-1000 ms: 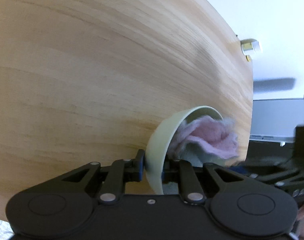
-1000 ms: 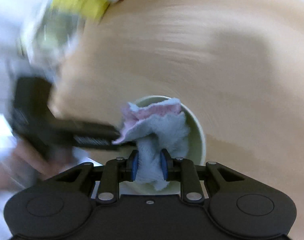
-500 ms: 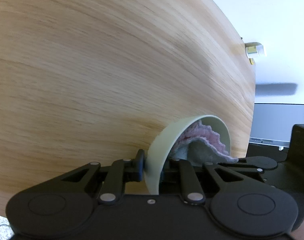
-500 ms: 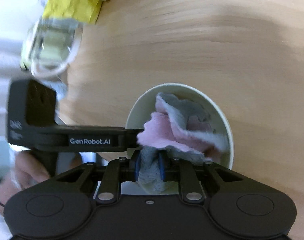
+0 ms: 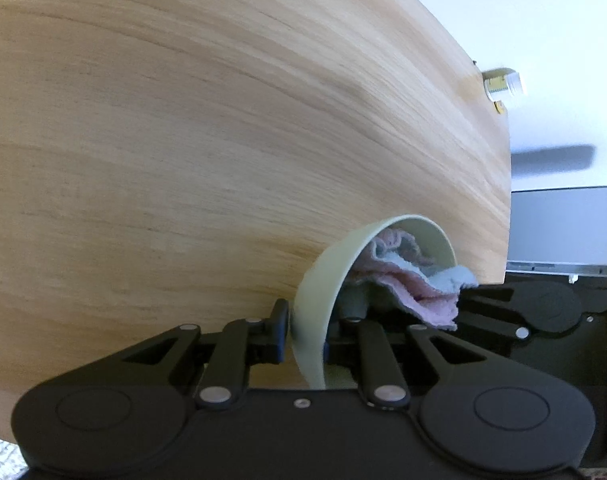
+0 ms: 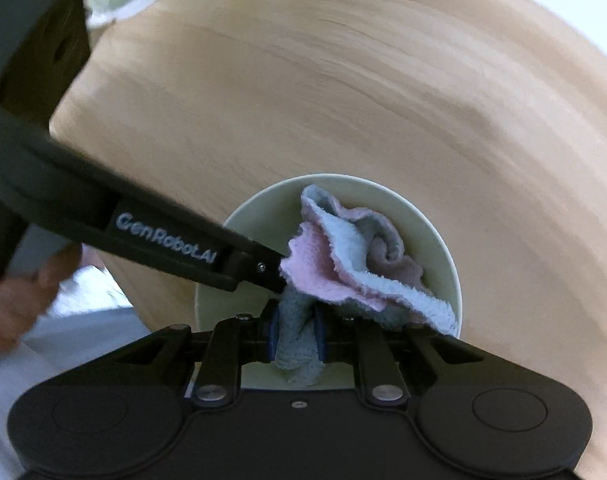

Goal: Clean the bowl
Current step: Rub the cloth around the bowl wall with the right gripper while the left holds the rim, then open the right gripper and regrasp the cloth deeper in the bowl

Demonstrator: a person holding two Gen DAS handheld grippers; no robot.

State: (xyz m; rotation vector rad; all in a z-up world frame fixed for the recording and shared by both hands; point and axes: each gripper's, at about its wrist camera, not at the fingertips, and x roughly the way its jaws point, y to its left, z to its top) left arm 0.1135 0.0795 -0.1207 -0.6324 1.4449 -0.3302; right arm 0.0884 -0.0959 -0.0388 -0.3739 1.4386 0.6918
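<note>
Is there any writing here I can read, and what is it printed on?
"GenRobot.AI": white letters on the black arm of the left gripper, seen from the right wrist.
Bottle at the table's far edge: its yellow label is too small to read.
Nothing else bears text.

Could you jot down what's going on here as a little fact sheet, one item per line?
Surface: wooden table
Bowl: pale green bowl, rim pinched by left gripper
Cloth: pink and blue cloth bunched inside the bowl
Right gripper: right gripper shut on the cloth
Background: small bottle at the table's far edge
Stage: wiping the bowl's inside
</note>
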